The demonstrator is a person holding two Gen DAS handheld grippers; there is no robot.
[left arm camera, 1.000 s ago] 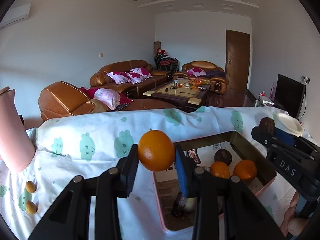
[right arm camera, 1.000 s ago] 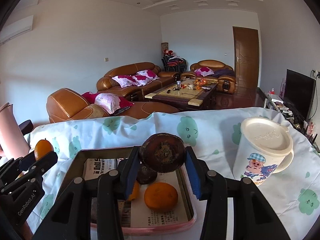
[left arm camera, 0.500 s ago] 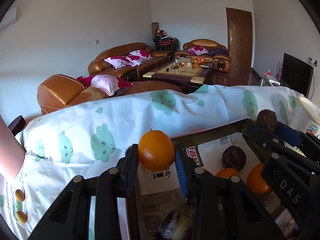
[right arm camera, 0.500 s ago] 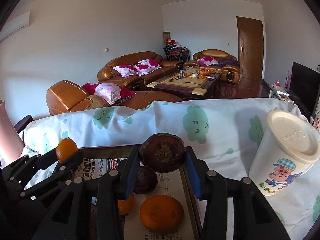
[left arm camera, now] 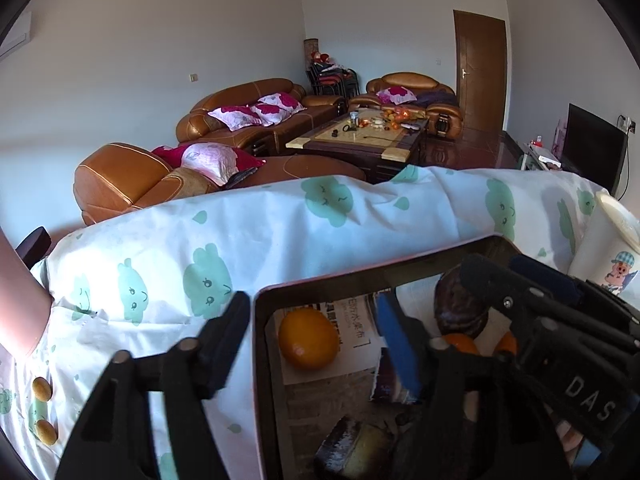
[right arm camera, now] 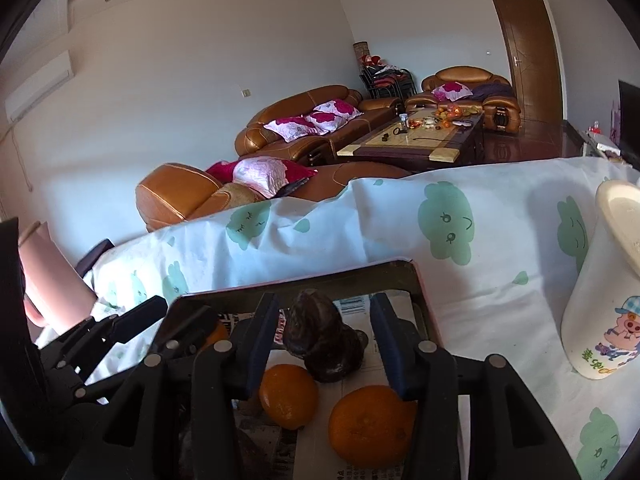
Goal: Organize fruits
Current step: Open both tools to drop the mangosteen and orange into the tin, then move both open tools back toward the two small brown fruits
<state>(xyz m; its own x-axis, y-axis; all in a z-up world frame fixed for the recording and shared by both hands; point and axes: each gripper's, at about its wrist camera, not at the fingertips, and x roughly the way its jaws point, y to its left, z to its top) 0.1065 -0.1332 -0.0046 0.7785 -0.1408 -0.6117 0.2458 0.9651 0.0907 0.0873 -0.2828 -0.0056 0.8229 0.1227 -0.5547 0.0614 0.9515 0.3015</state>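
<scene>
three oranges (right arm camera: 289,395), two dark fruits (right arm camera: 320,340)

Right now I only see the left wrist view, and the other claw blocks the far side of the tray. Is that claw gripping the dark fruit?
Observer: No. In the right wrist view the right claw has just been opening its jaws. The dark fruit sits between them, touching neither pad.
Operator: What lies near it?
Observer: An orange and a second orange lie whole on the newspaper, nearer the camera than the dark fruit.
</scene>
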